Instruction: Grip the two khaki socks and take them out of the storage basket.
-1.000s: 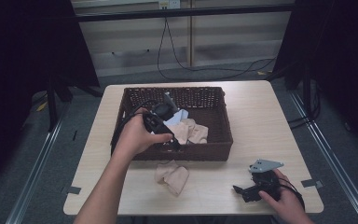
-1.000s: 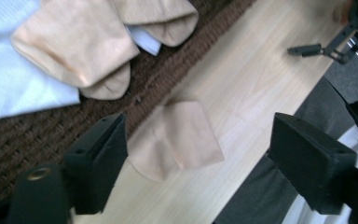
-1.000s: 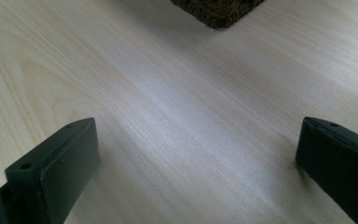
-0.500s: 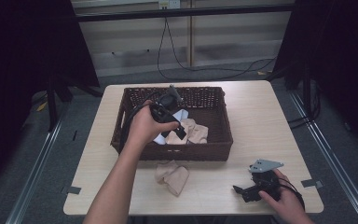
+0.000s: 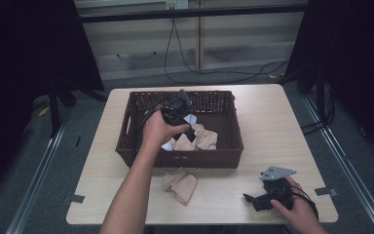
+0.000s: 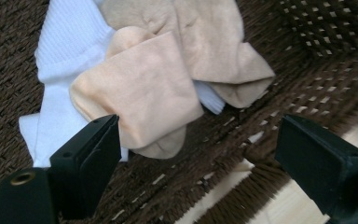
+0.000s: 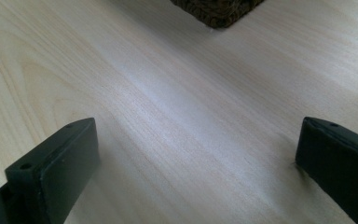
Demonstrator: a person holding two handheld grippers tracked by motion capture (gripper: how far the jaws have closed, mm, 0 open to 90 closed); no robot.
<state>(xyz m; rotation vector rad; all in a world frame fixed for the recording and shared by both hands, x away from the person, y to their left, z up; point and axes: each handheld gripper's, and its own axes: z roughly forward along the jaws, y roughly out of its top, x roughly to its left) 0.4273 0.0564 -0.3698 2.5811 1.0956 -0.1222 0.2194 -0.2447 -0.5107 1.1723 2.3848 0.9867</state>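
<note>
Seen from the high view: left tongs [image 5: 189, 135] held inside the brown wicker basket [image 5: 230, 152], above the small heap of cloths near the basket's front wall. In the left gripper view, jaws spread wide and gripping nothing, poised over a folded beige sock [image 6: 142, 88] lying on top of a white sock [image 6: 67, 46], with a second beige cloth [image 6: 205, 42] draped behind them on the basket's woven floor. Left jaw close to the near edge of the folded beige sock; touching or not, impossible to tell. Basket's front wall and a strip of pale table [image 6: 303, 205] visible between the jaws at the lower right. Another beige sock [image 5: 181, 184] left outside the basket, flat on the table just in front of the basket's front wall. Right tongs [image 5: 249, 199] kept low on the table [image 5: 272, 117], well apart from the basket, out past its front right corner, with the right hand [image 5: 294, 209] wrapped around the body and the grey three-cornered plate on top. In the right gripper view, jaws likewise wide apart and empty, bare wood grain between them and a corner of the basket [image 7: 216, 10] at the far edge.
</note>
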